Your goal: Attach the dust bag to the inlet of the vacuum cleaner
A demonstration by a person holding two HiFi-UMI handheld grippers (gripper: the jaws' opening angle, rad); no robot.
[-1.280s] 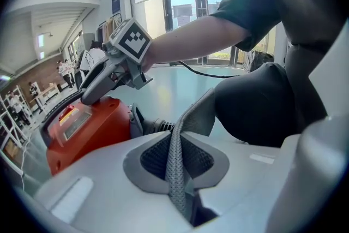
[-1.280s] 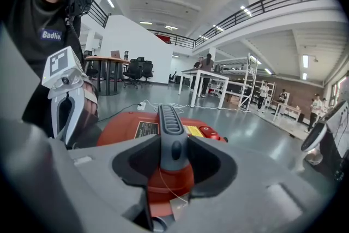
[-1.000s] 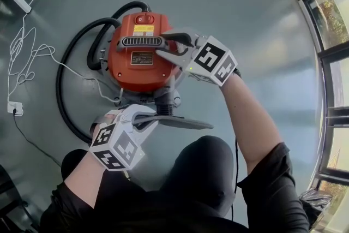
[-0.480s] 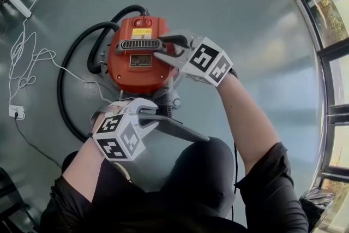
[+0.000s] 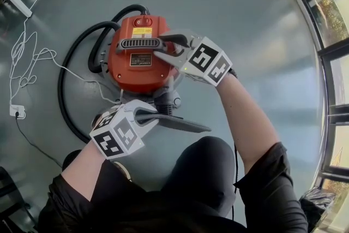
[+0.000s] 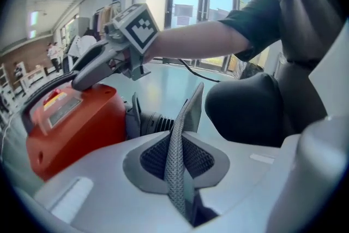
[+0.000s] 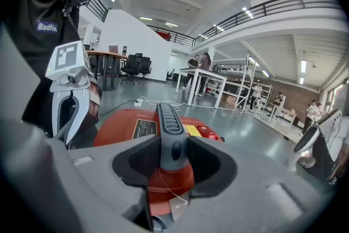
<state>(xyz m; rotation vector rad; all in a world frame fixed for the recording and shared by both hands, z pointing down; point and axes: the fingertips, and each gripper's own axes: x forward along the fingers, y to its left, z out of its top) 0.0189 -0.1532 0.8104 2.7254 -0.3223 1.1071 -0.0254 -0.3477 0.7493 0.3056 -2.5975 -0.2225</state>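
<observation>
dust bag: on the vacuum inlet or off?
Off. The left tongs, which have just been closing, pinch the flat dust bag beside the ribbed inlet, not fitted over it.

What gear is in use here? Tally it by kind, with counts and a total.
vacuum: 1
hose: 1
dust bag: 1
grippers: 2 (left gripper, jaws just closed further and now pinching the dust bag; right gripper, jaws shut on the vacuum)
Total: 5

place: open lab hall | mezzanine railing (image 7: 283, 4) | desks (image 7: 204, 77) | shelving racks (image 7: 240, 87)
</observation>
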